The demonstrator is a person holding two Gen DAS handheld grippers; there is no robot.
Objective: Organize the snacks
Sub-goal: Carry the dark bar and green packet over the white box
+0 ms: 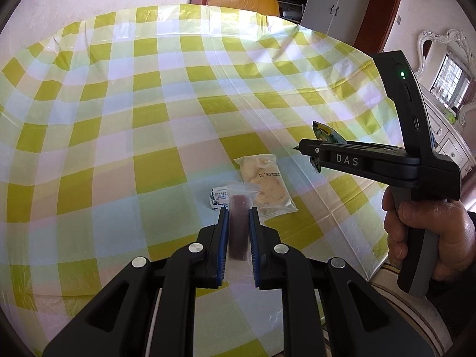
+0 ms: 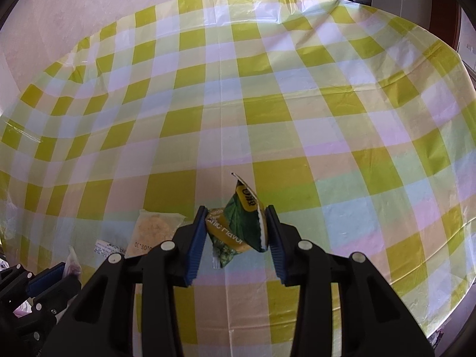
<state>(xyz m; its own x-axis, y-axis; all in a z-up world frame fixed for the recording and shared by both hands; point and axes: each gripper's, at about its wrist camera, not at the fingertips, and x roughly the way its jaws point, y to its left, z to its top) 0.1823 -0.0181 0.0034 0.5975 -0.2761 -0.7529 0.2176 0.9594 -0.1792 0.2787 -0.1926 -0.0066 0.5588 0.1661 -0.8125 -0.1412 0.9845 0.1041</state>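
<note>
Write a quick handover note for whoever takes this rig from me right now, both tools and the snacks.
Left tool: shut on the clear pack with the dark red bar, lifted off the table.
Right tool: shut on the green and yellow snack bag, also in the air.
On the checked tablecloth: the pale snack pack and the small blue and white pack, side by side.
Done: two snacks picked up. Left: set both down in place; no container in view.
</note>
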